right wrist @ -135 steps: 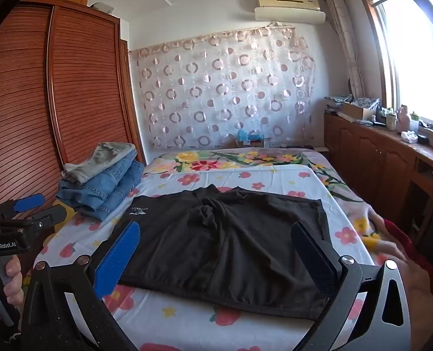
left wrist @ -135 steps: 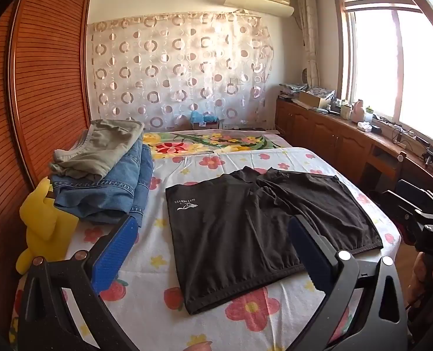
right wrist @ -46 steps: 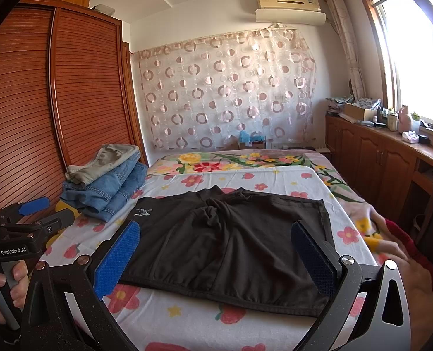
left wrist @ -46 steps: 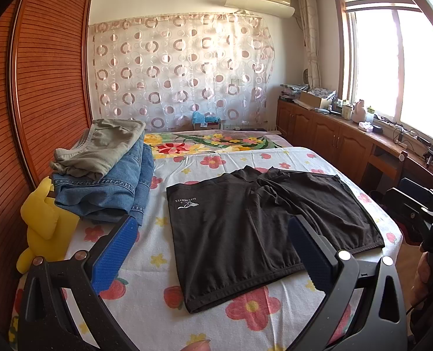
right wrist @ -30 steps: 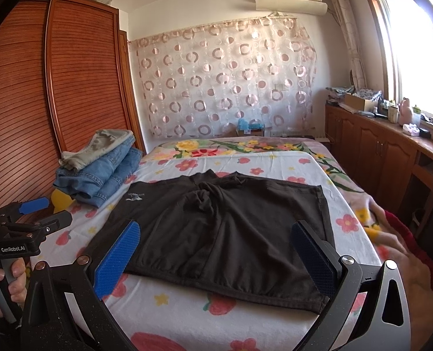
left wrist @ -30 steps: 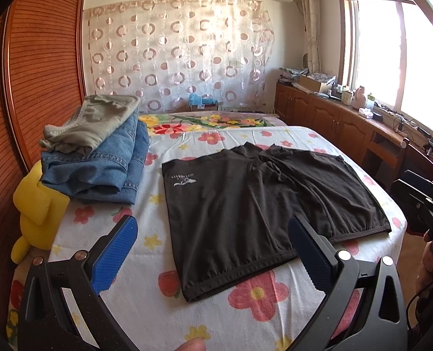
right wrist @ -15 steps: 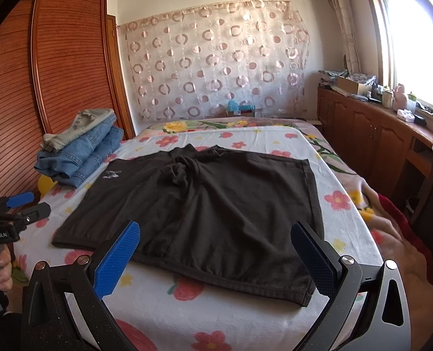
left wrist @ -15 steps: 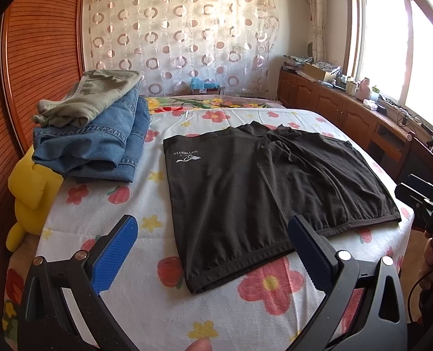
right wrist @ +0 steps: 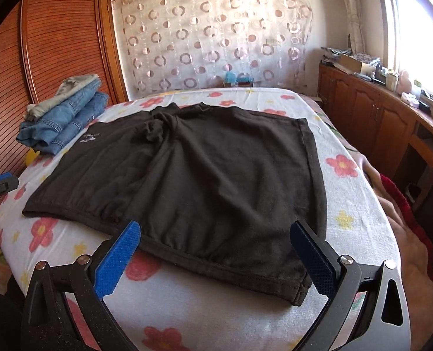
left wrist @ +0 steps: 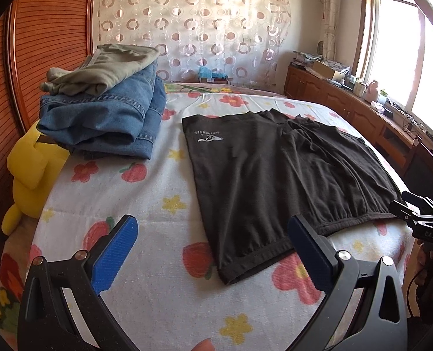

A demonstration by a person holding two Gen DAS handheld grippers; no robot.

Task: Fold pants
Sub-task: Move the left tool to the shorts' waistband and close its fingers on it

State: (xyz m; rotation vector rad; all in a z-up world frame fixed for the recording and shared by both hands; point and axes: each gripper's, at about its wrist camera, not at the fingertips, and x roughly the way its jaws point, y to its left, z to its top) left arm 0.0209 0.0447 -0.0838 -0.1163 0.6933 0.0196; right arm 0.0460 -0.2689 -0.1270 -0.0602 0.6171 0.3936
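Both grippers have dropped nearer the black shorts (right wrist: 204,175); left gripper (left wrist: 213,234) and right gripper (right wrist: 216,234) gape, empty.

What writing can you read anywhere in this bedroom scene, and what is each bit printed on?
"DAS": white letters on the black body of the right gripper, seen in the left wrist view; it may be cut off.
White logo with a line of lettering on the black shorts: too small and distorted to read.
Boxes and bottles on the wooden sideboard: any print is too blurred to read.
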